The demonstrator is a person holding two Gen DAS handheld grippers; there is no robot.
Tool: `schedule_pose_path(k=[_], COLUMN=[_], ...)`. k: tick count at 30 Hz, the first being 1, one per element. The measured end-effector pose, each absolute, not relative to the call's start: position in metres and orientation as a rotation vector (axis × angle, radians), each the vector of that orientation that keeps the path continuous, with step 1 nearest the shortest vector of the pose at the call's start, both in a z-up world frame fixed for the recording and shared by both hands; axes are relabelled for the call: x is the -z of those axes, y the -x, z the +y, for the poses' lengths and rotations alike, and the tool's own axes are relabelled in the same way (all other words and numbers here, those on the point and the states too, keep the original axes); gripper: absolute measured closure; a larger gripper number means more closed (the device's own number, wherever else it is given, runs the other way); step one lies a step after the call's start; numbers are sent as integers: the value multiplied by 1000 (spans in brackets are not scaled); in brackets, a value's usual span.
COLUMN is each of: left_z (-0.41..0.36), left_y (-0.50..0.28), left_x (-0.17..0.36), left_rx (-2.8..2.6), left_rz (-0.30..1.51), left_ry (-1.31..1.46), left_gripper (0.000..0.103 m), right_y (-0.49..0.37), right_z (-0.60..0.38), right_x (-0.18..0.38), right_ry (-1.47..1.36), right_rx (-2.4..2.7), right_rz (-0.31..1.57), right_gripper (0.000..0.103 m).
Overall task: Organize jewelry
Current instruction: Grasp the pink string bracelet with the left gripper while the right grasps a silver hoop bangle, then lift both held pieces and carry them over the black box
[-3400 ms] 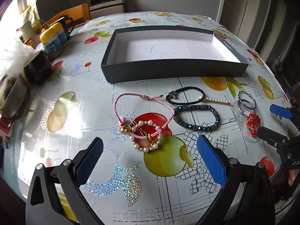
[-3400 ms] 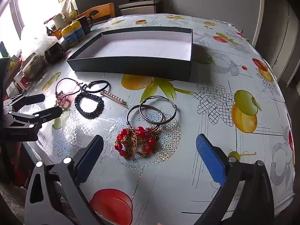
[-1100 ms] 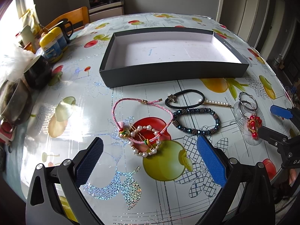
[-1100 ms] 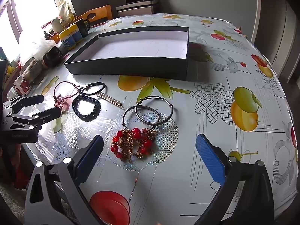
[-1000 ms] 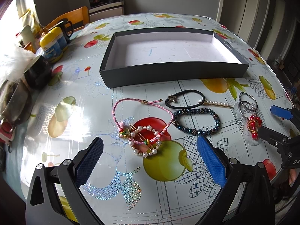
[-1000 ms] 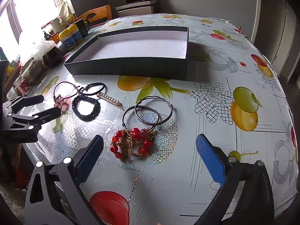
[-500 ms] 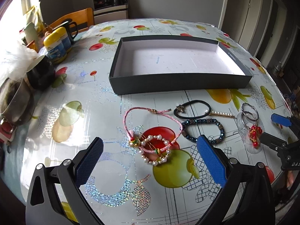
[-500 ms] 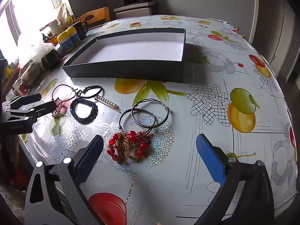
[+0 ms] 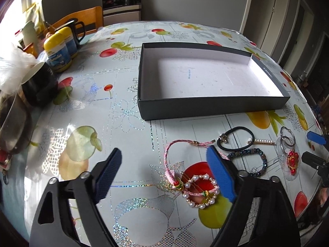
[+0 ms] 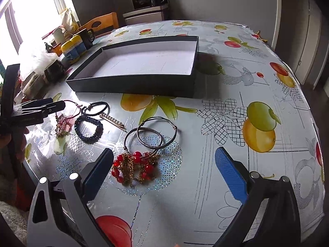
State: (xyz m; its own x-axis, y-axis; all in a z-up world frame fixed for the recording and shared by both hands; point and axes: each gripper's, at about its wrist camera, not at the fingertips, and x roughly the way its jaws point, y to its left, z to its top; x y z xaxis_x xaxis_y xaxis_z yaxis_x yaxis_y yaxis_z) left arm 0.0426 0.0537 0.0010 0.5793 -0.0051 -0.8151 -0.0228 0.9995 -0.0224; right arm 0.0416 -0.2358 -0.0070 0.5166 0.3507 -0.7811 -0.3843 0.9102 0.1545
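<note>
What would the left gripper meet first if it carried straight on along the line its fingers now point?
Probably bare tablecloth. The left gripper, open, aims left of the pink cord bracelet; the black box lies farther on and to the right. Depth is uncertain.

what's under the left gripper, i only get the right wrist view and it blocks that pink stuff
observer: a pink cord bracelet tangled with a pearl bracelet, both flat on the table.
operator: is the left gripper holding either
observer: no, the left gripper is open and grips nothing; the pearl bracelet lies by its right pad.
operator: anything in the box behind its near wall
observer: no, the box floor looks bare right up to that wall.
</note>
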Motion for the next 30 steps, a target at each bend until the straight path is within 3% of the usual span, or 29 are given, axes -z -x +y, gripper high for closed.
schedule_pose_path(k=[5, 7, 11, 14, 23, 27, 30], left_z=[52, 53, 52, 51, 51, 51, 50], left_y=[-43, -43, -42, -42, -41, -40, -38], left_x=[6, 8, 10, 11, 12, 11, 9], left_rx=[3, 7, 20, 36, 51, 63, 79], left_rz=[973, 983, 987, 995, 992, 993, 985], left_ry=[15, 32, 29, 31, 31, 38, 42], left_gripper=[48, 55, 63, 74, 91, 99, 100], right_y=[-53, -57, -61, -61, -59, -57, -57], right_z=[-231, -230, -220, -214, -210, -205, -206], right_x=[9, 9, 10, 12, 20, 20, 21], right_ry=[21, 4, 31, 70, 135, 193, 186], right_rx=[-445, -434, -453, -459, -446, -443, -449], right_rz=[930, 923, 930, 936, 948, 925, 923], right_gripper=[6, 17, 24, 32, 40, 53, 54])
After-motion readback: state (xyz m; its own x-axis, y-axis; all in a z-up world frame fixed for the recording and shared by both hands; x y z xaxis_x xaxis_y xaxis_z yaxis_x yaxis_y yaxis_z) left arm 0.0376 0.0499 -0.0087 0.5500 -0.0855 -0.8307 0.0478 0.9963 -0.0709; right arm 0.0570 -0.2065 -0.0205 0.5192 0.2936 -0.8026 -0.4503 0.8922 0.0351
